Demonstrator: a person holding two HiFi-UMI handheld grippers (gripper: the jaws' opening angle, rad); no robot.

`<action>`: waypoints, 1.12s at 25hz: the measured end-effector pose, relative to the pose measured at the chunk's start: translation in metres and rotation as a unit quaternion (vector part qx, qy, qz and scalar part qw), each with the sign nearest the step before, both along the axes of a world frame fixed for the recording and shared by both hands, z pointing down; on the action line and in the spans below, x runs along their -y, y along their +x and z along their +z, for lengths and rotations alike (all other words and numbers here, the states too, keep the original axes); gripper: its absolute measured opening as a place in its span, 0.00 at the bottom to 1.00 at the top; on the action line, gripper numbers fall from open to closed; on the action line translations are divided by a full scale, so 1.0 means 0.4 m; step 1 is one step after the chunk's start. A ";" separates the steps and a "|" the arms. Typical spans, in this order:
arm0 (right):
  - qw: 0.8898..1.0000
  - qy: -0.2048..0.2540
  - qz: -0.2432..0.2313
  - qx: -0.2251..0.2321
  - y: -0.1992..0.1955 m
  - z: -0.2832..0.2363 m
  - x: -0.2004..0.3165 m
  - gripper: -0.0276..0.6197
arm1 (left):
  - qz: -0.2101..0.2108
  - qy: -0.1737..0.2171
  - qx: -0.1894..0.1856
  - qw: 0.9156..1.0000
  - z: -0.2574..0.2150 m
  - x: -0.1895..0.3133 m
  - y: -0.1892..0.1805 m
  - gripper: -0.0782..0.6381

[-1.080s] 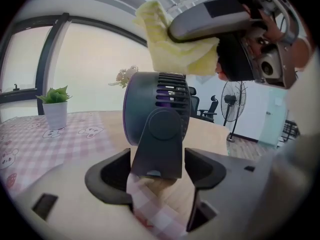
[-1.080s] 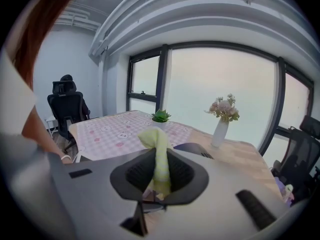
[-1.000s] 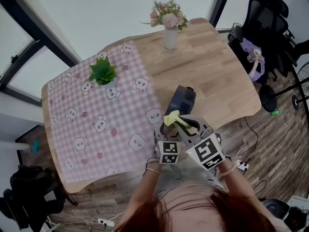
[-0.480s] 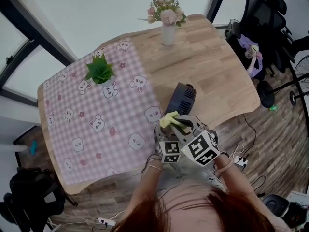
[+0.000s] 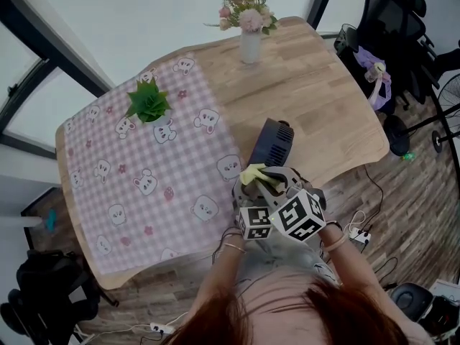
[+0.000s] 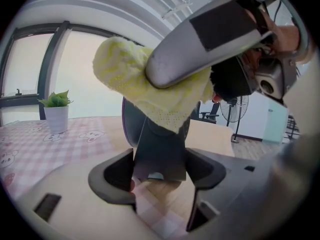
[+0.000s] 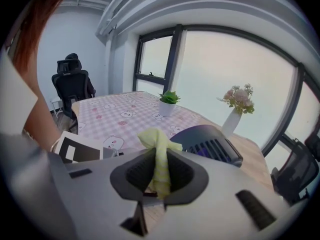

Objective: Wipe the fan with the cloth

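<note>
A dark blue fan lies on the wooden table near its front edge. My left gripper is shut on the fan's dark stand, which sits tight between the jaws in the left gripper view. My right gripper is shut on a yellow cloth, and the cloth stands up from between its jaws. The cloth rests against the fan's near end, pressed under a right fingertip. The slatted grille of the fan shows just beyond the cloth.
A pink checked tablecloth covers the table's left half, with a small potted plant on it. A white vase of flowers stands at the far edge. Black office chairs are at the right, cables on the floor.
The right gripper has drawn a little closer to the left one, with the cloth still at the fan's near end. The left gripper keeps its hold on the fan.
</note>
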State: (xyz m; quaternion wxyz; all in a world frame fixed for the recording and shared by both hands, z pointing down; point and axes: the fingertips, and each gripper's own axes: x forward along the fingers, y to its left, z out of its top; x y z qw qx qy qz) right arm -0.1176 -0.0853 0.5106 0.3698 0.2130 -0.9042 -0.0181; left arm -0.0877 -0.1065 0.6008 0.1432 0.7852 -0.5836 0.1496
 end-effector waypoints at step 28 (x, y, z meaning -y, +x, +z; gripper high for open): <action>0.995 0.073 0.067 -0.005 0.025 -0.069 0.063 0.12 | 0.018 -0.011 0.001 1.000 0.001 -0.001 -0.005 0.54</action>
